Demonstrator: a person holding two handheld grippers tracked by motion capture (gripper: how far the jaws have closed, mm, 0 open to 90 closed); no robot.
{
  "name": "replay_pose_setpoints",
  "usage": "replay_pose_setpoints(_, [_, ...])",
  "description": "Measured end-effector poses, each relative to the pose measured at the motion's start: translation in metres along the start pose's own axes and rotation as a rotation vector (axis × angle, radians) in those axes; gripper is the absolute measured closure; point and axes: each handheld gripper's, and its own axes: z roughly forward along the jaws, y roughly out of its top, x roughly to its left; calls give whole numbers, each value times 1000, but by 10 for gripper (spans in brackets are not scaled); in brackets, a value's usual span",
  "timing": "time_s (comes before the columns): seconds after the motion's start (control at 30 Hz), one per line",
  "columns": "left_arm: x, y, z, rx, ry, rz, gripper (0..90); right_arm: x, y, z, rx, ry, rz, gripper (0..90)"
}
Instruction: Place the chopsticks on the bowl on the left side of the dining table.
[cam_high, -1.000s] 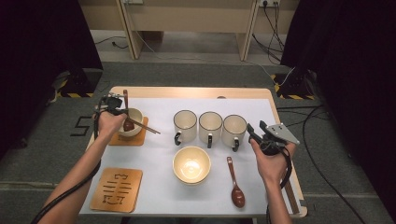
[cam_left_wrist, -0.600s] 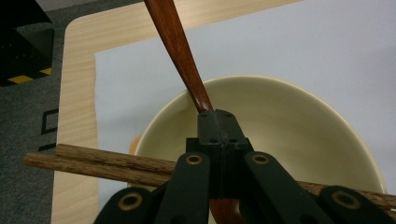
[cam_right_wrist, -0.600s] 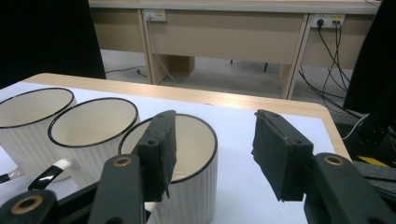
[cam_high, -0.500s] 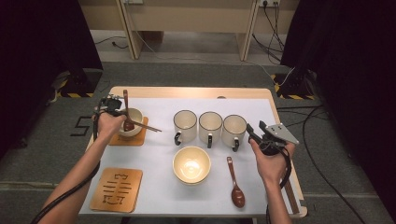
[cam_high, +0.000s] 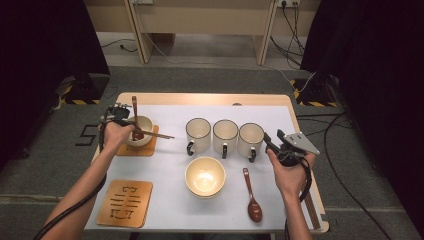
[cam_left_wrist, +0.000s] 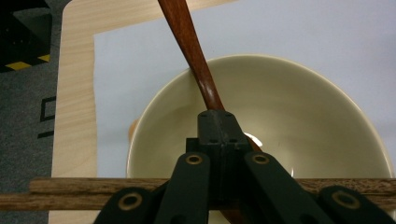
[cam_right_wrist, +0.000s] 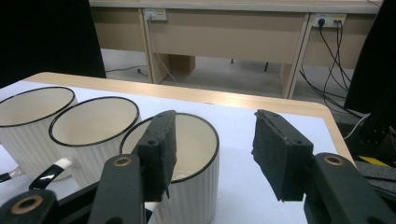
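Observation:
A small cream bowl (cam_high: 145, 126) stands on an orange coaster (cam_high: 146, 149) at the table's left. My left gripper (cam_high: 134, 127) is over it, shut on a brown wooden spoon (cam_high: 134, 107) whose handle rises away from the bowl. In the left gripper view the jaws (cam_left_wrist: 217, 122) clamp the spoon (cam_left_wrist: 189, 44) above the bowl (cam_left_wrist: 303, 116). A pair of chopsticks (cam_high: 161, 135) lies across the bowl's rim. My right gripper (cam_high: 267, 141) is open beside the rightmost mug (cam_high: 250, 138); in the right gripper view its fingers (cam_right_wrist: 212, 144) flank that mug's (cam_right_wrist: 196, 140) right side.
Two more white mugs (cam_high: 198, 134) (cam_high: 225, 136) stand in a row at the centre. A larger cream bowl (cam_high: 205, 176) sits in front of them, a second wooden spoon (cam_high: 251, 197) to its right. A patterned coaster (cam_high: 125, 202) lies at the front left.
My left hand has shifted very slightly over the small bowl with the spoon. The right gripper has stayed put.

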Motion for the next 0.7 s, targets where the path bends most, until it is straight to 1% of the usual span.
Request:
replay_pose_setpoints(0.33, [0, -4, 0, 17, 3, -18, 893, 1, 0, 1, -1, 3, 3, 495])
replay_pose_setpoints(0.4, [0, -5, 0, 18, 4, -27, 893, 1, 0, 0, 2, 3, 2, 495])
replay_pose_setpoints(0.5, [0, -6, 0, 20, 5, -26, 893, 1, 0, 0, 2, 4, 2, 495])
replay_pose_setpoints(0.57, [0, -6, -1, 17, 1, -21, 893, 1, 0, 0, 1, 3, 2, 495])
replay_pose_setpoints(0.7, [2, -6, -7, -7, -2, -16, 893, 0, 1, 0, -5, 1, 0, 495])
